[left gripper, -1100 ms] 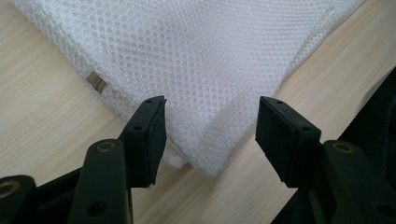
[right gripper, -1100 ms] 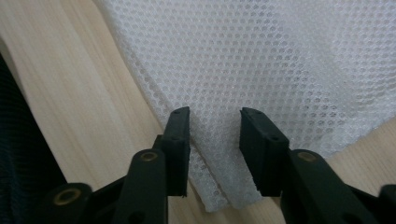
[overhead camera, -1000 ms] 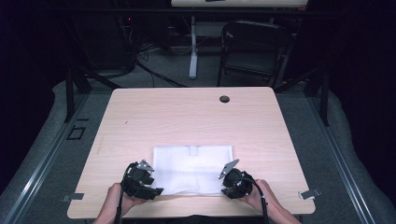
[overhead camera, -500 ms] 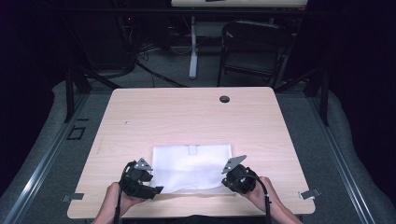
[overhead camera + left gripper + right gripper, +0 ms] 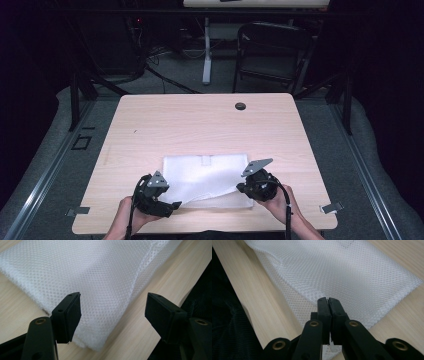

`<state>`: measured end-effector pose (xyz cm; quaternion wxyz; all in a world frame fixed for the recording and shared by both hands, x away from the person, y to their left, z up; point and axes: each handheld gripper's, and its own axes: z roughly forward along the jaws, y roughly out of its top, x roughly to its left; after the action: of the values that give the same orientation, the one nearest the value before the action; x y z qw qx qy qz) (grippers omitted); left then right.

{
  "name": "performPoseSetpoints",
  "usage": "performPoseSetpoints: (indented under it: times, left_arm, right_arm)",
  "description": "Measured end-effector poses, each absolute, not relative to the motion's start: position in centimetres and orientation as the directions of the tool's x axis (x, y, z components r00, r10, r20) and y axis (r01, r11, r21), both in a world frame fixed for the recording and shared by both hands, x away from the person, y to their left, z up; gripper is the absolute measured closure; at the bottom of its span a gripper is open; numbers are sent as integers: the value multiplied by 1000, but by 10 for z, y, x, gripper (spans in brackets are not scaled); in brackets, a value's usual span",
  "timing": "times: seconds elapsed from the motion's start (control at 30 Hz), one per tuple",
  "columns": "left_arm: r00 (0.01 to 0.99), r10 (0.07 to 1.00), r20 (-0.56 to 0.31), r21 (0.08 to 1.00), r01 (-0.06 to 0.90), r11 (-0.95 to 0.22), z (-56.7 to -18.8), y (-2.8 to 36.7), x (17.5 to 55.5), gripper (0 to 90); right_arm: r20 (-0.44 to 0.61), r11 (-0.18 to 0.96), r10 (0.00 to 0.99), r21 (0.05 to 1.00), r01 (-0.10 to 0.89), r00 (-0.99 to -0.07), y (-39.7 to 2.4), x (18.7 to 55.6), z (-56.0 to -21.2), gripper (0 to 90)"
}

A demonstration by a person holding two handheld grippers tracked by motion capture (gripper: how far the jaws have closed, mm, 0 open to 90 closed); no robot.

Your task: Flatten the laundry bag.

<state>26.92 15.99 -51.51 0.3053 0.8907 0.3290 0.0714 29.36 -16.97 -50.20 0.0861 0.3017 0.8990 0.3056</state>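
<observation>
White mesh cloth (image 5: pixel 205 175) is lying on the counter's (image 5: pixel 200 120) near edge; the right hand-held gripper (image 5: pixel 328 300) is pinching its layer, while the left hand-held gripper (image 5: pixel 112 307) is hovering spread over its corner.

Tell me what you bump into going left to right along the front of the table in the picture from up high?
Left gripper → white mesh cloth → right gripper, all resting on the wooden table.
</observation>
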Motion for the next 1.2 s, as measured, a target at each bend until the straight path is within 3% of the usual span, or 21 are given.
performPoseSetpoints:
  times: [0.6, 0.8, 1.0, 1.2]
  left_arm:
    - [812, 582, 43, 496, 489, -718, -543, 133, 268, 373]
    - [778, 623, 84, 524, 497, -692, -539, 140, 270, 593]
    - [791, 603, 102, 533, 468, -705, -536, 138, 267, 839]
    - [788, 608, 99, 550, 466, -693, -528, 139, 267, 889]
  right_arm:
    - [102, 572, 610, 629, 526, -786, -173, 296, -493, 888]
    - [102, 574, 606, 630, 522, -789, -173, 296, -492, 889]
    - [88, 580, 605, 631, 514, -791, -172, 295, -491, 888]
    - [52, 598, 605, 629, 497, -794, -172, 293, -490, 889]
